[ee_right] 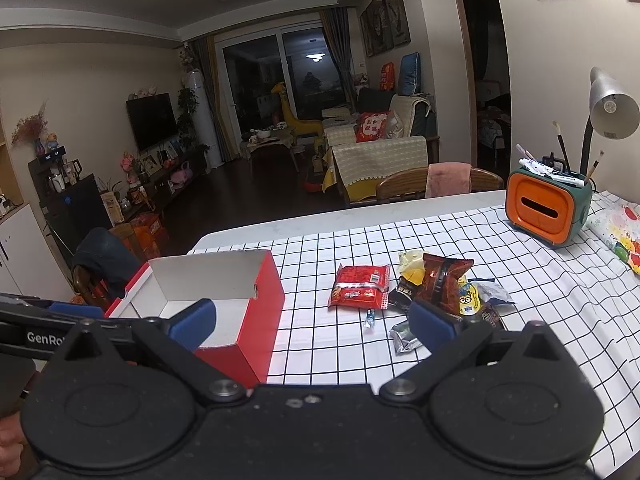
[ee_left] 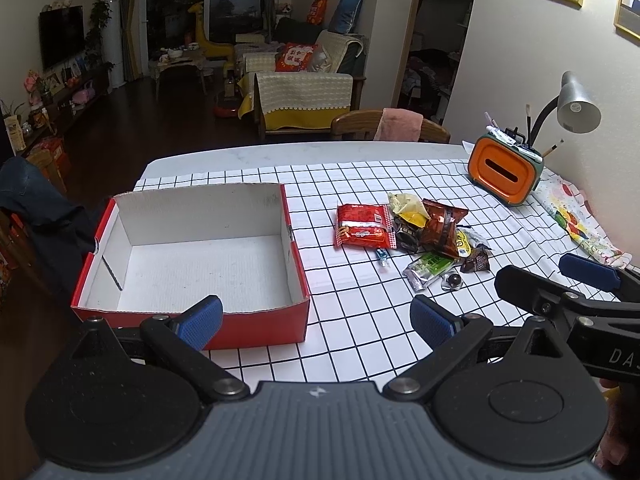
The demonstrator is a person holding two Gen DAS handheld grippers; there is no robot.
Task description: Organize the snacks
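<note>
A: In the left wrist view, what do you see?

B: The left gripper [ee_left: 316,320] sits low in the frame with its jaws spread wide, holding nothing. The red box [ee_left: 192,264] fills the centre left, open, and its white floor is bare. The snack pile [ee_left: 424,236] lies right of centre on the checked tablecloth [ee_left: 360,320], well apart from the box: a red packet [ee_left: 362,226], a brown bag [ee_left: 442,222], a green-and-silver bar [ee_left: 428,270].

A: And the right wrist view?

B: The right gripper [ee_right: 312,326] is also wide open and empty. The box [ee_right: 240,312] is at lower left of centre, the pile [ee_right: 432,292] just right of centre, with a small blue-wrapped candy [ee_right: 370,317] lying loose beside the red packet [ee_right: 360,286].

A: So how far along?

B: I judge it barely begun: nothing is boxed, and every snack remains to be moved.
</note>
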